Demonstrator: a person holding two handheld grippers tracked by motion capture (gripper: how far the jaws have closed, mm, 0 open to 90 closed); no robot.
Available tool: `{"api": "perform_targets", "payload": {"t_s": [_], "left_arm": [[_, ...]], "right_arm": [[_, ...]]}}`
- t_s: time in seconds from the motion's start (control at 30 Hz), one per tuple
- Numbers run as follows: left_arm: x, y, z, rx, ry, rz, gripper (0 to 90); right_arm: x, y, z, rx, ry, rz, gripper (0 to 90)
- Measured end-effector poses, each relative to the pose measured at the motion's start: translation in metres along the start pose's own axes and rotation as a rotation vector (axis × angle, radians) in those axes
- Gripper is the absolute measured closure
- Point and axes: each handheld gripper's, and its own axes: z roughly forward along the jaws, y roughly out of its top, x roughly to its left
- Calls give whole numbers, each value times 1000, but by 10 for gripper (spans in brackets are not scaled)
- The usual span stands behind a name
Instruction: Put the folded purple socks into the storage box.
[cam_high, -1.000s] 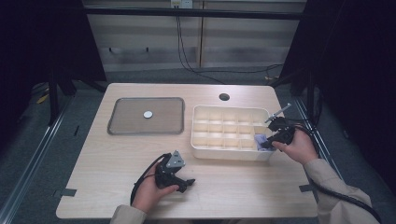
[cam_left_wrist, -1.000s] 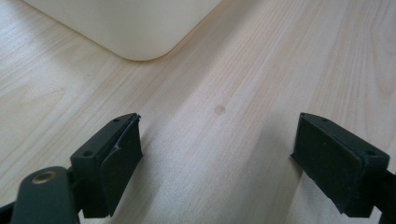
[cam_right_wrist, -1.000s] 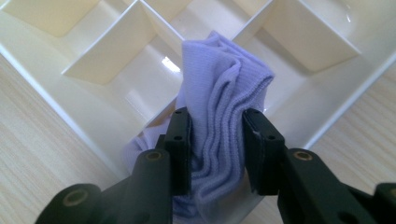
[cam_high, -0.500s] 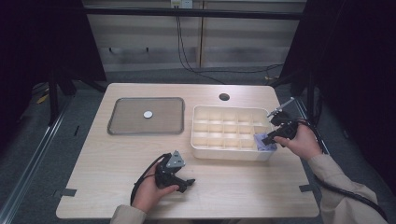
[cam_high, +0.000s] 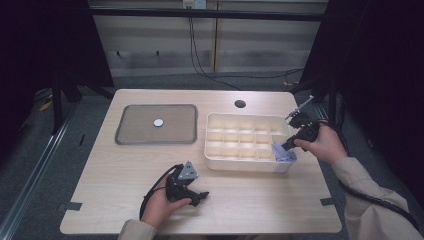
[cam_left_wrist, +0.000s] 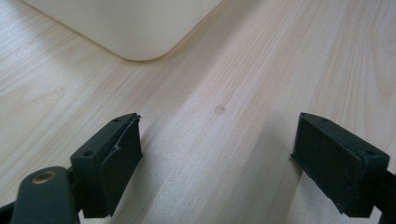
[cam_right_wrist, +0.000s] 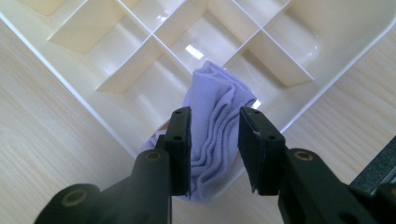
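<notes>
- Right tongs (cam_right_wrist: 214, 140) are clamped on a lilac sock (cam_right_wrist: 212, 133); the bunched knit fills the gap between the 2 jaws, so the grip is on a thick fold, likely so it won't slip.
- The sock sits at the near right corner compartment of the cream divided organizer tray (cam_high: 215, 150), draped over the outer rim with part inside and part hanging out. In the high view it reads as a lilac patch (cam_high: 284, 153) just below the right tongs (cam_high: 290, 145).
- Judgement: the sock is going into or coming out of that corner cell; I can't tell which.
- The right hand (cam_high: 325, 145) comes in from the tray's right side, angled down, which keeps the tool clear of the dividers.
- Left tongs (cam_high: 197, 196) are spread wide apart, gripping nothing. The left gripper view has bare wood between the jaws (cam_left_wrist: 219, 154) and the tray's rounded corner (cam_left_wrist: 140, 42) ahead.
- The left hand (cam_high: 162, 205) rests on the surface (cam_high: 260, 200) near the front edge, well apart from the tray: parked, probably idle while 1 tool handles the job.
- A dark flat tray (cam_high: 131, 135) sits left of the organizer with 1 small white round item (cam_high: 158, 122) on it, too small to identify. Neither tool is near it.
</notes>
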Motion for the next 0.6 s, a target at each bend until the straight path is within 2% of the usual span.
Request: {"api": "perform_targets", "payload": {"t_s": [0.33, 0.6], "left_arm": [[0, 0, 0, 2, -2, 1, 145], [0, 0, 0, 2, -3, 1, 145]], "right_arm": [[3, 8, -8, 46, -3, -29, 725], [3, 12, -12, 60, 6, -36, 775]]}}
